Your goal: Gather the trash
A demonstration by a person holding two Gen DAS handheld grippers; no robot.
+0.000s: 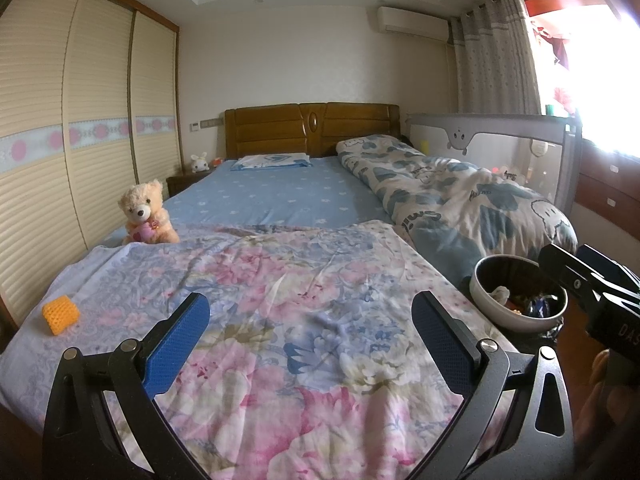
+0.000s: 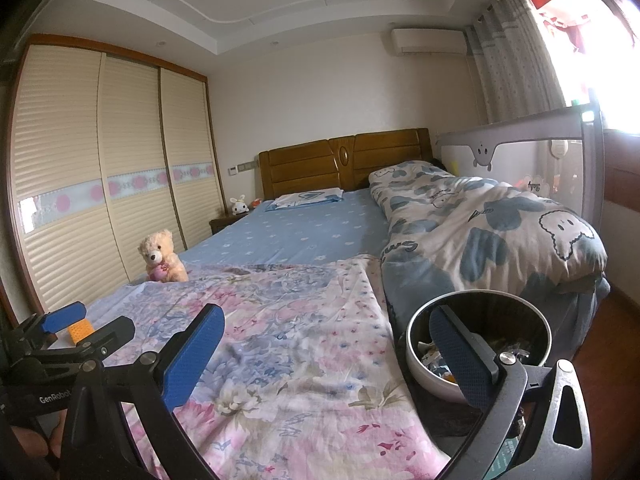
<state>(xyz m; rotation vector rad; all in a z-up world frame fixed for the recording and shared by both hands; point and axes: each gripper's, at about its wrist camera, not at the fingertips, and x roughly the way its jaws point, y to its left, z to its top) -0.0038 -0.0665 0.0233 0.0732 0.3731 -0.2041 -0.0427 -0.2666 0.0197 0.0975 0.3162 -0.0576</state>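
The one loose piece of trash in sight, an orange foam net sleeve (image 1: 60,315), lies on the floral sheet (image 1: 280,300) near the bed's left corner, well apart from the trash bin (image 1: 486,300) at the right edge. It sits ahead and left of the left gripper (image 1: 310,338), whose fingers are spread wide and empty. The right gripper (image 2: 332,356), equally wide and empty, hangs over by the bin, so the left hand looks nearer. The sleeve's long axis seems to run roughly across the left gripper's view.
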